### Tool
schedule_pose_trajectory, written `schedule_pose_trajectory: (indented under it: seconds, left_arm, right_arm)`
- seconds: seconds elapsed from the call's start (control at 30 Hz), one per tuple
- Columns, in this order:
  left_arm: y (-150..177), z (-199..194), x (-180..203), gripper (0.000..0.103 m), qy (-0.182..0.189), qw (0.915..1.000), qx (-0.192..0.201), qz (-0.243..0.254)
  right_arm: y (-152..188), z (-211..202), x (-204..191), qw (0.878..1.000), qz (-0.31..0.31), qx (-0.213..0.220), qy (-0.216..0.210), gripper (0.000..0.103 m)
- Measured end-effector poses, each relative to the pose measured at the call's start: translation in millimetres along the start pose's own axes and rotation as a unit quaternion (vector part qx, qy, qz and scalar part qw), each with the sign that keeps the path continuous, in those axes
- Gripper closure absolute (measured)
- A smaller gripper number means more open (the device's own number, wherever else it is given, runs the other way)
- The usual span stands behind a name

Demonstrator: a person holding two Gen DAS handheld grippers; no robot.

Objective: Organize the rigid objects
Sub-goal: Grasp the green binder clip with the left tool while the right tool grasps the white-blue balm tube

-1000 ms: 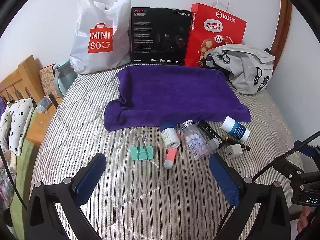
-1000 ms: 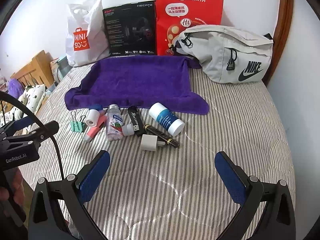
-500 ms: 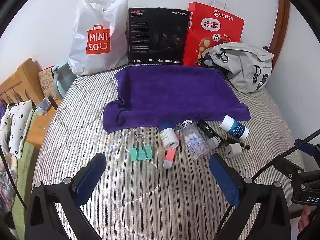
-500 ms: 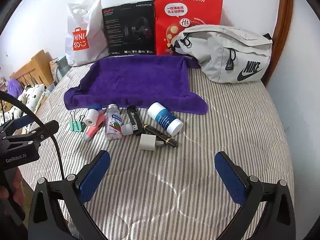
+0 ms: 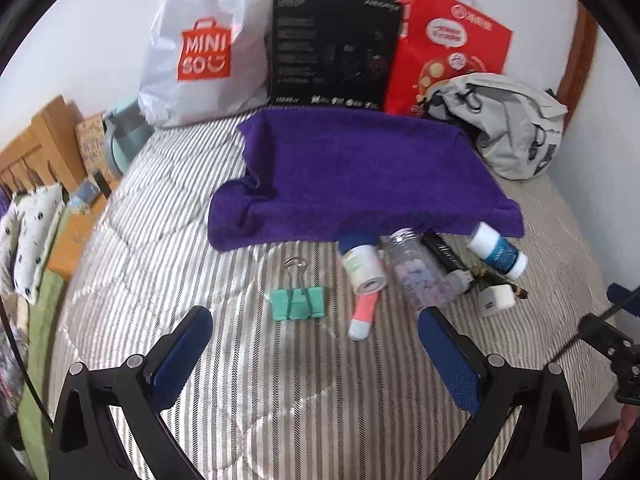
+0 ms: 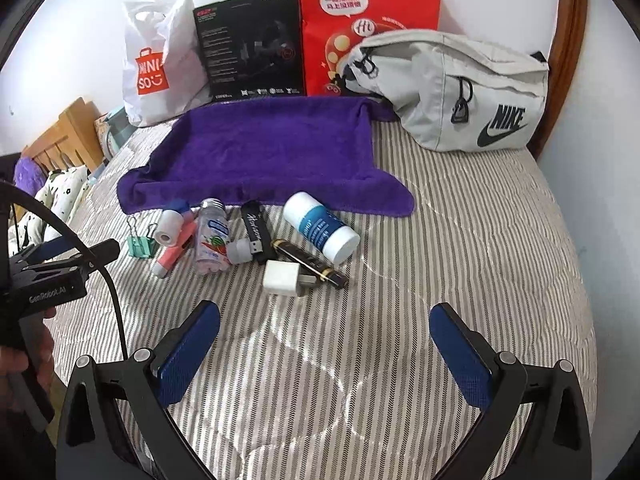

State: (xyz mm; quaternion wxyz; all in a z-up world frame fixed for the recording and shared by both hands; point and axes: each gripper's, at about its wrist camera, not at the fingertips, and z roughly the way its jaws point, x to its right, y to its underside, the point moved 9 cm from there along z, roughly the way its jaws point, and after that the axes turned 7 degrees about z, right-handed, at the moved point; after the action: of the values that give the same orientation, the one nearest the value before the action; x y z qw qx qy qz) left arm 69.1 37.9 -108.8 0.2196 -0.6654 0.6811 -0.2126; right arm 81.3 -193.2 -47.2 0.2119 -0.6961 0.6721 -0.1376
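Note:
On the striped bed, just in front of a purple towel (image 5: 360,176) (image 6: 264,156), lies a row of small objects: a green binder clip (image 5: 297,302) (image 6: 141,245), a small white bottle with a blue cap (image 5: 362,266) (image 6: 171,224), a pink tube (image 5: 363,314) (image 6: 170,258), a clear pill bottle (image 5: 420,276) (image 6: 212,240), a black USB stick (image 6: 256,234), a white and blue bottle (image 5: 498,250) (image 6: 322,228), a dark pen (image 6: 310,264) and a white charger plug (image 5: 496,300) (image 6: 282,278). My left gripper (image 5: 316,330) hangs open just short of the binder clip. My right gripper (image 6: 325,324) is open, just short of the charger.
Against the back wall stand a white Miniso bag (image 5: 200,52), a black box (image 5: 332,48) and a red paper bag (image 5: 448,44). A grey Nike waist bag (image 6: 460,88) lies at the back right. A wooden headboard (image 5: 36,148) and pillows are at the left.
Both grippers have moved forward and lower toward the row of objects, which now looks larger. Both stay open; nothing was picked up.

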Motion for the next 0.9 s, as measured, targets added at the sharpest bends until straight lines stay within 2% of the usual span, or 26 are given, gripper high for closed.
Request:
schedule_pose_trajectory:
  seconds: [0.3,0.43,0.53,0.57,0.7,0.83,0.9]
  left_arm:
    - [10.8,48.9,-15.1,0.000,-0.013,0.9994,-0.032,-0.002]
    - [9.6,67.5,-16.5,0.007,-0.005,0.9992,-0.036,-0.017]
    - [9.2,79.4,-19.1,0.027,-0.008,0.9989,-0.039,-0.027]
    - [9.7,81.9,-20.3,0.038,-0.008,0.9987,-0.038,-0.033]
    - [11.6,83.0,-18.3,0.045,-0.030,0.9990,-0.032,-0.003]
    - [13.1,78.6,-17.2,0.064,-0.025,0.9994,-0.024,0.001]
    - [14.4,76.5,-18.5,0.064,-0.021,0.9995,-0.022,-0.002]
  right_arm:
    - [11.5,22.2,15.2,1.000,0.008,-0.025,0.004,0.000]
    - [18.1,30.5,18.8,0.999,0.012,-0.035,0.003,0.000]
    - [22.5,33.6,21.9,0.999,0.016,-0.038,-0.008,0.000]
    - [23.3,35.2,24.2,0.999,0.020,-0.039,-0.011,0.000]
    - [22.9,42.5,36.0,0.998,0.040,-0.040,-0.017,0.001]
    - [16.2,51.3,44.4,0.997,0.057,-0.036,-0.031,0.001]
    - [10.1,56.8,44.9,0.998,0.051,-0.033,-0.028,0.003]
